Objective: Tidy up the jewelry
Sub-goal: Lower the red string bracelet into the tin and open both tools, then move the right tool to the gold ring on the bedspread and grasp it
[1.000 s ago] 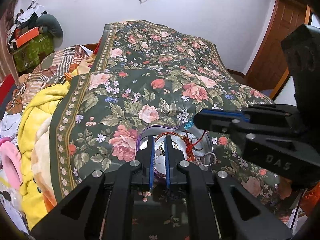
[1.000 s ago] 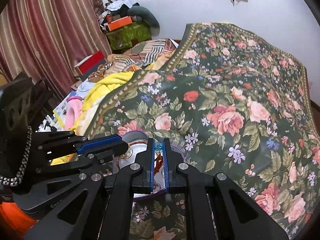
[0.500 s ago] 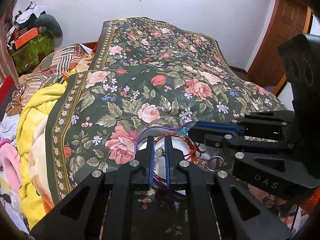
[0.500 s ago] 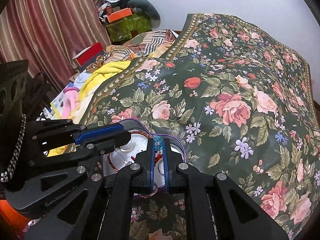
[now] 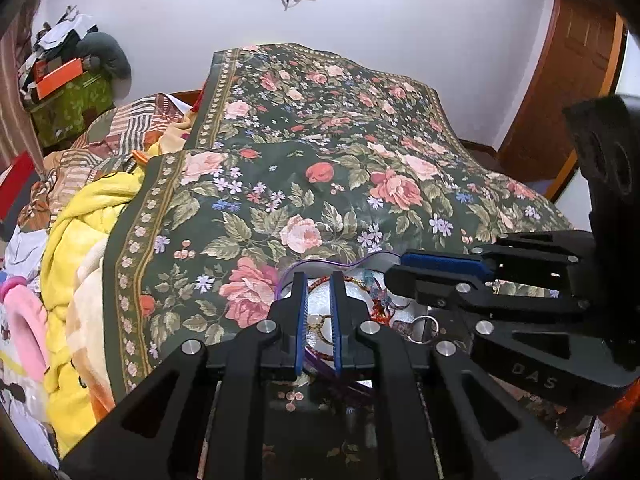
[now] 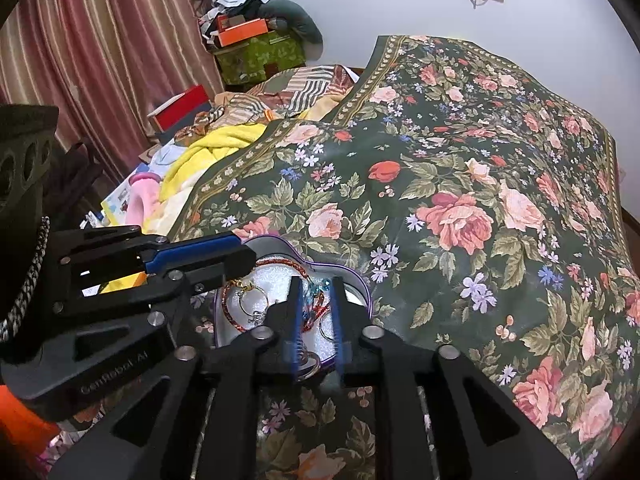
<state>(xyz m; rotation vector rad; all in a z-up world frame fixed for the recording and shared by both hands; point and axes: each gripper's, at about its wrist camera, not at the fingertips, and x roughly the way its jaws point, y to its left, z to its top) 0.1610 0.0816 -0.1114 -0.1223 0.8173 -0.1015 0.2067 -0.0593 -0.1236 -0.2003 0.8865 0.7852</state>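
Note:
A heart-shaped jewelry box with a purple rim (image 6: 352, 276) and white lining lies open on the floral bedspread; it also shows in the left wrist view (image 5: 316, 266). Inside lie a red braided bracelet (image 6: 280, 264), silver rings (image 6: 252, 300) and a blue beaded piece (image 6: 320, 286). My left gripper (image 5: 319, 280) hovers over the box with a narrow gap between its fingers and nothing held. My right gripper (image 6: 316, 284) hangs over the box's right half, its fingers slightly apart around the blue beads and red cord. Each gripper appears in the other's view.
The green floral bedspread (image 6: 460, 184) covers the bed. Yellow and striped blankets (image 5: 80, 220) pile on the left. A pink item (image 6: 140, 200), boxes (image 6: 180, 108) and a curtain (image 6: 100, 40) lie to the left. A wooden door (image 5: 568, 80) stands at the right.
Both grippers have drawn back and risen a little over the box. The right gripper's fingers have opened from nearly shut to a wider gap.

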